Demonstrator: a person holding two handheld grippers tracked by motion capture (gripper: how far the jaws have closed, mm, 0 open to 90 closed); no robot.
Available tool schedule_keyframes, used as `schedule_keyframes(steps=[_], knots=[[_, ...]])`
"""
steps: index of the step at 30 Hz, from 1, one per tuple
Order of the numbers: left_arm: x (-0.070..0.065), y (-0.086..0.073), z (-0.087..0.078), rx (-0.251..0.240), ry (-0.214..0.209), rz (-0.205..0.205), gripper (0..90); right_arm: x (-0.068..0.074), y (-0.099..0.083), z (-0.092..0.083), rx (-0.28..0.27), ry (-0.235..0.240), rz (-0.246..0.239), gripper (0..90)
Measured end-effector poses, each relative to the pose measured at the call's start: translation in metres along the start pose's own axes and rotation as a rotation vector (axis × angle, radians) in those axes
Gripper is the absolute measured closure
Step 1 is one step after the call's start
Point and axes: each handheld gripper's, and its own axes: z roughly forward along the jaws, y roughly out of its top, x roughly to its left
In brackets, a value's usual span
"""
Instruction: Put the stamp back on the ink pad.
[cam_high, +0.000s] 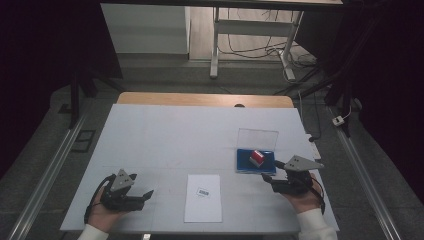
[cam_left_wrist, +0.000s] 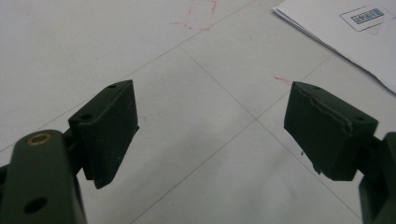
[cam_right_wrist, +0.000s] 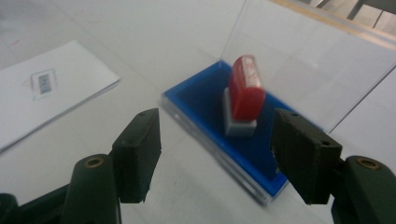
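Stamp with a red top and a grey base is the thing our right gripper reaches for; it stands inside the blue tray of a small case, on the right part of the desk. Going from the left, we see our left gripper near the front left corner of the desk, its jaws spread wide with only bare desk surface between them. Next, in the middle front, lies a white sheet of paper with a small printed label on it. Further right is the blue tray, and its clear lid stands upright at the far edge. Our right gripper is just beside the right front corner of the tray. Its jaws are spread and they hold nothing; the stamp is apart from them.
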Motion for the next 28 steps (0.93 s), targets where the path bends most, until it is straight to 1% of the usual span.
schedule_keyframes(steps=[4,6,11,12,16,17,19,20,28], knots=[[-0.001,0.0,0.0,0.0,-0.003,0.002,17.6,0.002,-0.014,-0.005,-0.002,0.032,0.016,33.4],[-0.001,0.0,0.0,-0.001,-0.005,0.001,17.6,0.002,-0.021,-0.008,0.004,0.03,0.014,33.4],[-0.002,0.001,0.001,-0.001,-0.005,0.001,17.6,0.001,-0.033,-0.013,-0.021,0.054,0.045,33.5],[-0.002,0.001,0.001,-0.001,-0.007,0.002,17.5,0.0,-0.034,-0.014,-0.014,0.052,0.042,33.5],[-0.002,0.001,0.001,0.0,-0.004,0.002,17.6,0.001,-0.036,-0.014,-0.018,0.064,0.04,33.6],[-0.002,0.001,0.001,-0.001,-0.004,0.002,17.6,0.001,-0.036,-0.014,-0.024,0.063,0.041,33.6],[-0.002,0.001,0.001,-0.001,-0.003,0.003,17.6,0.002,-0.035,-0.014,-0.016,0.054,0.03,33.7],[-0.002,0.001,0.001,0.0,-0.003,0.004,17.5,0.001,-0.035,-0.014,-0.019,0.061,0.03,33.9],[-0.001,0.001,0.001,0.0,-0.005,0.003,17.5,0.002,-0.035,-0.013,-0.015,0.061,0.022,34.5]])
